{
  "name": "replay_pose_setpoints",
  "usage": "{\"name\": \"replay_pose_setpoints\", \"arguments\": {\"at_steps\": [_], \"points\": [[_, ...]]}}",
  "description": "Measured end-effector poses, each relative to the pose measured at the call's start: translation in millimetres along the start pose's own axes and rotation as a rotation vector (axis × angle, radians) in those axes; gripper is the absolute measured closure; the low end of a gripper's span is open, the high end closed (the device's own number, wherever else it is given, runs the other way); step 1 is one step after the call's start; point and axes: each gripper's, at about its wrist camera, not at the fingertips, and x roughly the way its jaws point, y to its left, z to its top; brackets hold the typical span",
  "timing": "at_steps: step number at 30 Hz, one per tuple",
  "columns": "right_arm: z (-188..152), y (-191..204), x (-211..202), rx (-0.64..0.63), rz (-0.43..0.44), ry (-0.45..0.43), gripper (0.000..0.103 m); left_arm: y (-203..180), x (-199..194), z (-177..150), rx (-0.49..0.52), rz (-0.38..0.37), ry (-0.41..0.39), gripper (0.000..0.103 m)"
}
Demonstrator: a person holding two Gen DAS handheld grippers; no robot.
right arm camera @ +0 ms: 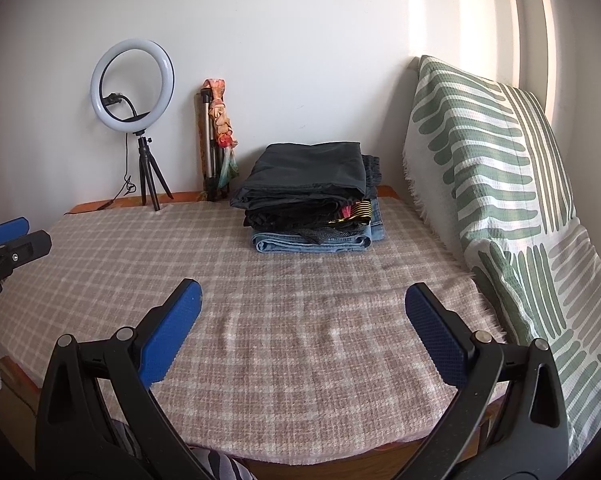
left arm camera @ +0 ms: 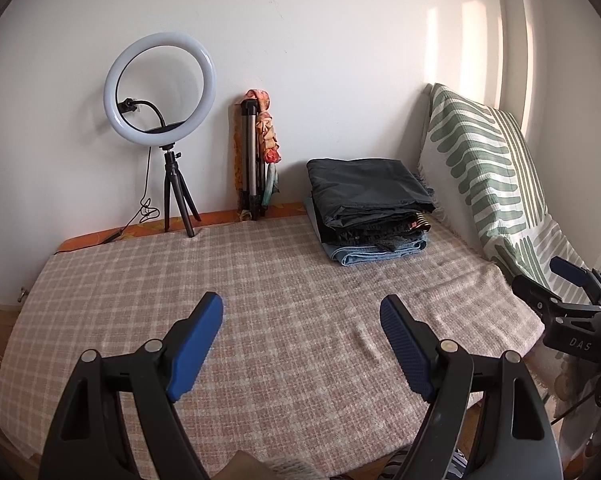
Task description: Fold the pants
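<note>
A stack of folded clothes (left arm camera: 366, 208) (right arm camera: 312, 200) rests at the far right of the checked blanket (left arm camera: 228, 280) (right arm camera: 260, 320): dark pants on top, black garments under them, light blue jeans at the bottom. My left gripper (left arm camera: 302, 312) hovers open over the near middle of the blanket, nothing between its blue pads. My right gripper (right arm camera: 302, 300) is also open and empty, in front of the stack and apart from it. Each gripper shows at the edge of the other's view: the right one (left arm camera: 568, 280), the left one (right arm camera: 8, 236).
A ring light on a small tripod (left arm camera: 160, 88) (right arm camera: 132, 84) stands at the back left by the wall. A folded tripod with a patterned scarf (left arm camera: 256, 152) (right arm camera: 216, 140) leans beside it. A green-and-white patterned cushion (left arm camera: 484, 176) (right arm camera: 500, 184) lines the right side.
</note>
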Motion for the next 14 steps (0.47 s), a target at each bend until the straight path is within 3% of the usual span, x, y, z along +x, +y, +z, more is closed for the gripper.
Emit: {"name": "replay_pose_setpoints", "arguments": {"at_steps": [14], "points": [[-5.4, -5.8, 11.1, 0.009, 0.016, 0.027, 0.0, 0.8, 1.2, -1.2, -0.008, 0.015, -0.003, 0.023]]}}
